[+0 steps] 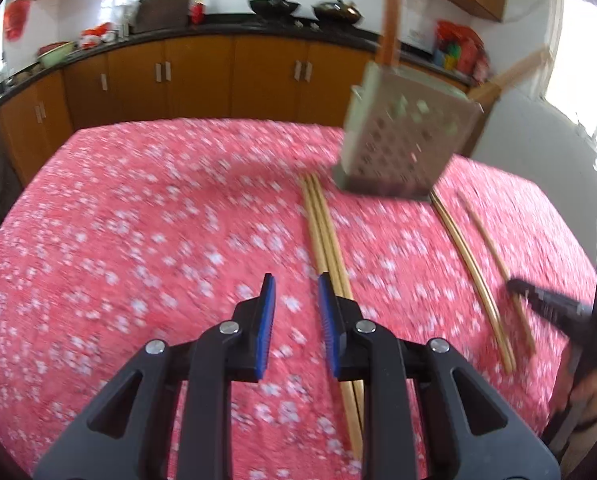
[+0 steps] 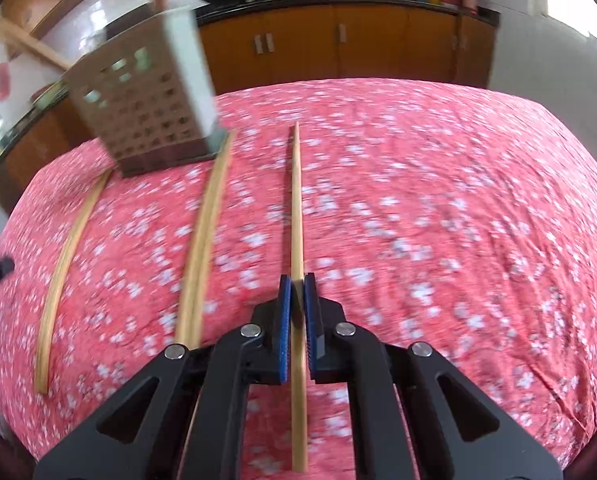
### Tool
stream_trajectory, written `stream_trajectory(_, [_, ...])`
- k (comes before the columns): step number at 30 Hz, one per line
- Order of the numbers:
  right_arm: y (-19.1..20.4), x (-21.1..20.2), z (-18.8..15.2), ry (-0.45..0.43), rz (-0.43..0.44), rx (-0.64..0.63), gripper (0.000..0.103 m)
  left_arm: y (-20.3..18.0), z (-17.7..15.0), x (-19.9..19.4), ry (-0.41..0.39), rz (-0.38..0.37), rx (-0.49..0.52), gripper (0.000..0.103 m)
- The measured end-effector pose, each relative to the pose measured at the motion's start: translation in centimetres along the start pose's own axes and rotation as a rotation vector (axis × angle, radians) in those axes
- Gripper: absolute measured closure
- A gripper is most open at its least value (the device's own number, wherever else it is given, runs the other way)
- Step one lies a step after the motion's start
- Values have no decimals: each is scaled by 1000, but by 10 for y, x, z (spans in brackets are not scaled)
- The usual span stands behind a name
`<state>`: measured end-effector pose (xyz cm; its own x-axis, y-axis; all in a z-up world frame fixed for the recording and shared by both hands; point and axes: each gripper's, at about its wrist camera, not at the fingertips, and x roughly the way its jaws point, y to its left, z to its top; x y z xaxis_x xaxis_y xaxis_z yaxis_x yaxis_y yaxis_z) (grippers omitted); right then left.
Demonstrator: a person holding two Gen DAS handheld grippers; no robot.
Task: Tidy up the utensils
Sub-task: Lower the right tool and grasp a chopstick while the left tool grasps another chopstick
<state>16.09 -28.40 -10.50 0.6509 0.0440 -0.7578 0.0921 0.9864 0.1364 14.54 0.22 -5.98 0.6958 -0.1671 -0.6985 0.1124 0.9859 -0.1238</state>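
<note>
right claw (image 2: 297,280): pinching single chopstick (image 2: 297,200) between pads | left claw (image 1: 294,280): spread, chopstick bundle (image 1: 324,232) just right | holder (image 1: 402,140): ahead

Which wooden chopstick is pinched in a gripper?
The lone light wooden chopstick farthest right, pinched between the right gripper and its blue pads. The other wooden chopsticks lie free on the red flowered tablecloth nearer the perforated metal holder.
</note>
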Motion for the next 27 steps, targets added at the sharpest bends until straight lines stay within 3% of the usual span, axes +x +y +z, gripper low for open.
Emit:
stream_trajectory(6, [-4,1,-2,-11,-7,-11,95,-12,-15,14,68,-74,13,87])
stream_trajectory(10, [-2,5,-6,-13,1,-11,95,-13,-21,23,106,-43,21,87])
stream_trajectory(19, [-3,-9,-7,-13,6,-17,95,-16,-20,27,108,33,54,91])
stream_trajectory(20, [-2,-10,-9,-10,14,-14,95,-15,-19,27,107,42,50,95])
stream_trajectory(27, [-4,-7,-3,-15,23,-1,95,12,0,39,100,110,-5,95])
